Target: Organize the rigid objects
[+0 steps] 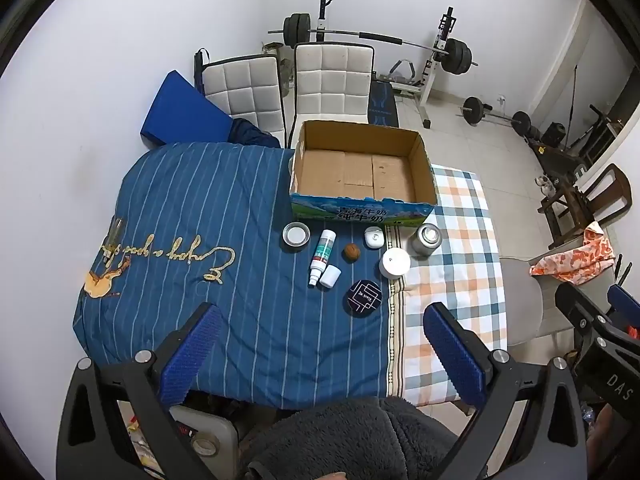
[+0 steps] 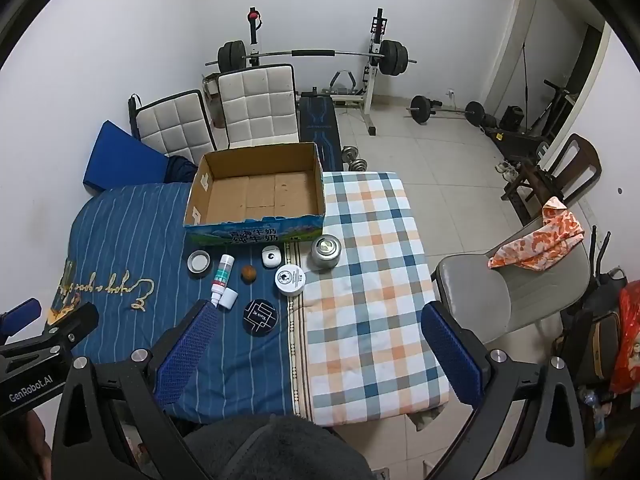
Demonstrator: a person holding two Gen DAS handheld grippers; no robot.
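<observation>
Grippers nearest: left gripper (image 1: 320,344) and right gripper (image 2: 320,344) both spread wide, holding nothing. Beyond, just before the cardboard box (image 1: 362,168): black round case (image 1: 363,298), white cap (image 1: 330,276), spray bottle (image 1: 322,256), white jar (image 1: 395,263), walnut (image 1: 352,251), metal can (image 1: 427,239), tin lid (image 1: 296,234).

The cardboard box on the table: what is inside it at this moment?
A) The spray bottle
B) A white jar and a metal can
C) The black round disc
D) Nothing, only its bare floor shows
D: the cardboard box shows only its bare brown floor, while the white jar, metal can, black disc and spray bottle all lie on the cloth in front of it.
</observation>
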